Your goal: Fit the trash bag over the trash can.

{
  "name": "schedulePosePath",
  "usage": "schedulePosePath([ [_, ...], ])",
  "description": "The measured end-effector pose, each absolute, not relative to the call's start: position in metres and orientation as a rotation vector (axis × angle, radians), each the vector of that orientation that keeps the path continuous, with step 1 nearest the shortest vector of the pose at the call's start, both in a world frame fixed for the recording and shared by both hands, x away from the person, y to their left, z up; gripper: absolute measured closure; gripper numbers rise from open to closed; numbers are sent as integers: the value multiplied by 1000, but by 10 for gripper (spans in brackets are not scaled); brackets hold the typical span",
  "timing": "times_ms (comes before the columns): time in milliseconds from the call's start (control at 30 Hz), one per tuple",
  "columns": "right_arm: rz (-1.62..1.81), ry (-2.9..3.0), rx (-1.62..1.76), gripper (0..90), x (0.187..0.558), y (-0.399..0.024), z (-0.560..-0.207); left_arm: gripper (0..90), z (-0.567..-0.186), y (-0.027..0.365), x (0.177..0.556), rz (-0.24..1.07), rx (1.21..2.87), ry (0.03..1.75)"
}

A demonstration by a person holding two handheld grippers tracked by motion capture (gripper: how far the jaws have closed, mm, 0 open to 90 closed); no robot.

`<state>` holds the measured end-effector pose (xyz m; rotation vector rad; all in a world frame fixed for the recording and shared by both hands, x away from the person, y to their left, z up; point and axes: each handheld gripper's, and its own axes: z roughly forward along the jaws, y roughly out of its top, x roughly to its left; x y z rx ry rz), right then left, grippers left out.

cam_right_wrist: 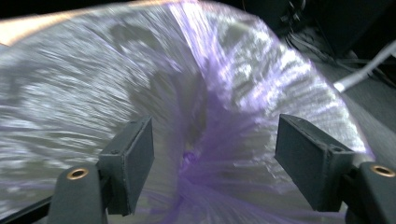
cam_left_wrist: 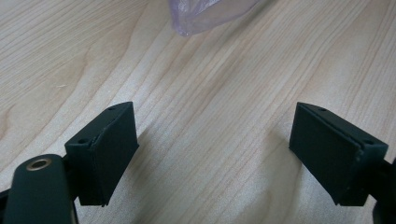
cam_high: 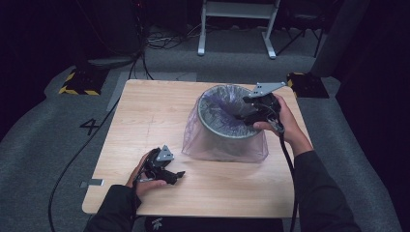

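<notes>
Lower frame: left hand-held gripper point(cam_high: 178, 175) rests spread and empty on tabletop point(cam_high: 145, 116). Purple liner point(cam_high: 212, 145) drapes bin point(cam_high: 227, 118); right hand-held gripper point(cam_high: 247, 110), spread, is inside; seating appears unfinished.

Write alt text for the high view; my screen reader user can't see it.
A person's right gripper reaches, jaws open, into a grey bin lined with a purple plastic bag on a wooden table. The left gripper rests open near the table's front edge.
</notes>
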<state>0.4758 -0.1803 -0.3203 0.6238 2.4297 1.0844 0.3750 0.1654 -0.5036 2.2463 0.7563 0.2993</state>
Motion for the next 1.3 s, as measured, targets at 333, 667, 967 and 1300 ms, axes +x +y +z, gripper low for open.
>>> schedulePosePath([
  [333,975,2533,604,280,485,-173,-331,147,-504,165,375,299,2247,757],
  [667,756,2669,583,254,492,-160,-332,147,-504,165,375,299,2247,756],
  [967,712,2678,621,234,493,-158,-333,147,-504,165,375,299,2246,756],
  [1300,871,2547,645,232,481,-169,-320,147,-504,165,375,299,2246,756],
])
